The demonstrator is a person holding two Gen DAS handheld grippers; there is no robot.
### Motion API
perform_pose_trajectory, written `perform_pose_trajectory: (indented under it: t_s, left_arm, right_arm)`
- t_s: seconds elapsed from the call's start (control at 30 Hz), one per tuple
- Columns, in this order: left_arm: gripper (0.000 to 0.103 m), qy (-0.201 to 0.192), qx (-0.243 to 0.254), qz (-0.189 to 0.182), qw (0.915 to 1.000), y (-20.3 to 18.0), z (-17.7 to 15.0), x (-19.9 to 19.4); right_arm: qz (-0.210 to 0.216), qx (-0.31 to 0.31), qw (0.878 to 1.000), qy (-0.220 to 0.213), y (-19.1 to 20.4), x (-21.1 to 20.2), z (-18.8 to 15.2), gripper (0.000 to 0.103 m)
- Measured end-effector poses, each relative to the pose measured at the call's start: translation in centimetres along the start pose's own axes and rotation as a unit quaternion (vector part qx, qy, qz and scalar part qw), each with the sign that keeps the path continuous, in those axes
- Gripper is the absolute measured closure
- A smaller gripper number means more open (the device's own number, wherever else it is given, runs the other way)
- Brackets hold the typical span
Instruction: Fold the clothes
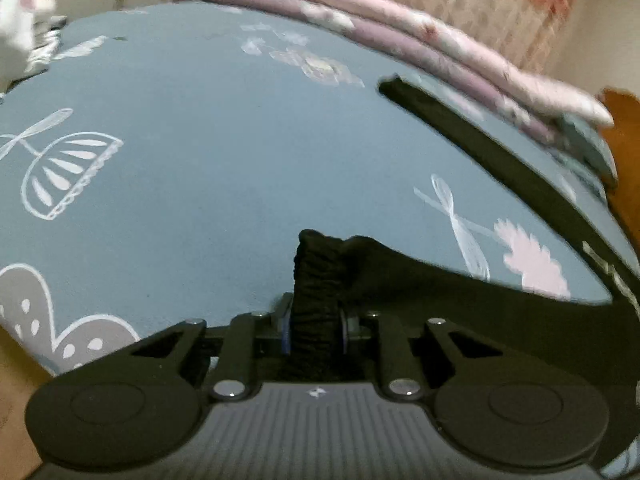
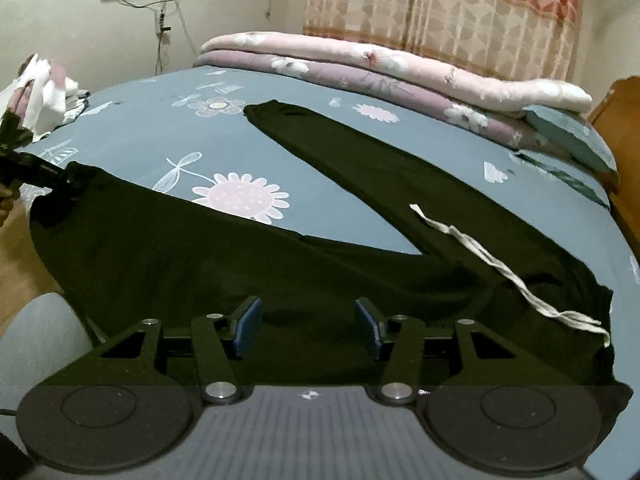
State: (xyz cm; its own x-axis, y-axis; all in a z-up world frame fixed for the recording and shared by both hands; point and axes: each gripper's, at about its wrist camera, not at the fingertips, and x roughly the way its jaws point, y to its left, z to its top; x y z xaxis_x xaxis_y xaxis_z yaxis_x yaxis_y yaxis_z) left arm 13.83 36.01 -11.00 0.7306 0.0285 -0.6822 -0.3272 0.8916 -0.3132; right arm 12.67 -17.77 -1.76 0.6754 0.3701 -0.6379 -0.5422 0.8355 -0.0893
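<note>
Black trousers lie spread on the blue flowered bedsheet, one leg stretched toward the far side and a white drawstring trailing over the waist at the right. In the left wrist view my left gripper is shut on the ribbed cuff of the near leg; that leg's fabric runs off to the right. The same gripper shows at the far left of the right wrist view, holding the cuff. My right gripper stands open just above the trousers' black fabric, nothing between its blue pads.
A folded pink and purple quilt lies along the bed's far side, with a blue pillow at its right end. White clothes are heaped at the far left corner. A patterned curtain hangs behind. Wooden furniture stands at the right.
</note>
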Motion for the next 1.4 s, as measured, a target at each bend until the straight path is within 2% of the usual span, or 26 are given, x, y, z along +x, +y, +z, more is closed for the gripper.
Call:
perform_pose_trajectory:
  t_s: [0.07, 0.17, 0.23, 0.33, 0.37, 0.53, 0.67, 0.73, 0.83, 0.93, 1.1, 1.17, 1.27, 1.4]
  left_arm:
    - [0.084, -0.022, -0.021, -0.006, 0.9995, 0.4, 0.4, -1.0]
    - [0.083, -0.043, -0.022, -0.016, 0.9987, 0.4, 1.0, -1.6]
    - [0.080, -0.034, -0.016, -0.008, 0.9993, 0.3, 1.1, -1.0]
    - [0.077, 0.007, -0.014, 0.018, 0.9997, 0.6, 0.8, 0.5]
    - [0.076, 0.008, -0.010, 0.021, 0.9997, 0.5, 1.0, 0.2]
    - [0.051, -0.020, 0.016, 0.029, 0.9993, -0.8, 2.1, -2.4]
    - [0.051, -0.041, 0.037, 0.035, 0.9979, -1.9, 3.0, -4.5]
    - [0.051, -0.049, 0.054, 0.007, 0.9973, -4.1, 3.5, -5.1]
    - [0.050, -0.036, 0.104, -0.055, 0.9923, -9.3, 4.1, -4.4]
    - [0.050, -0.007, 0.177, -0.122, 0.9765, -16.5, 3.8, -1.6]
    - [0.050, 0.046, 0.273, -0.206, 0.9385, -29.1, 1.3, 4.5]
    - [0.050, 0.067, 0.301, -0.233, 0.9224, -33.0, -0.3, 6.9]
    - [0.050, 0.077, 0.340, -0.253, 0.9025, -37.1, -2.4, 9.6]
    - [0.050, 0.096, 0.378, -0.253, 0.8851, -40.2, -4.6, 12.2]
  right_arm:
    - [-0.002, 0.006, 1.000, 0.003, 0.0, 0.6, 0.1, 0.047]
    - [0.002, 0.012, 1.000, 0.004, 0.0, 1.1, 0.2, 0.047]
    - [0.003, 0.014, 1.000, 0.007, 0.0, 1.5, 0.1, 0.046]
    - [0.004, 0.016, 1.000, 0.013, 0.0, 2.0, -0.1, 0.046]
    - [0.004, 0.016, 1.000, 0.016, 0.0, 2.1, -0.1, 0.045]
    - [0.004, 0.023, 1.000, 0.018, -0.6, 2.3, -0.6, 0.042]
    - [0.004, 0.049, 0.999, 0.017, -2.0, 2.5, -1.1, 0.042]
    - [0.003, 0.069, 0.997, 0.020, -3.0, 2.6, -1.5, 0.042]
    - [0.000, 0.089, 0.996, 0.024, -4.1, 2.8, -2.4, 0.042]
    - [-0.002, 0.105, 0.994, 0.026, -5.2, 2.9, -3.5, 0.042]
    - [-0.004, 0.126, 0.992, 0.023, -6.7, 2.5, -5.3, 0.042]
    - [-0.008, 0.135, 0.991, 0.024, -7.6, 2.2, -6.0, 0.042]
    - [-0.014, 0.147, 0.989, 0.023, -9.0, 1.7, -7.0, 0.041]
    - [-0.017, 0.159, 0.987, 0.017, -10.4, 1.4, -7.9, 0.041]
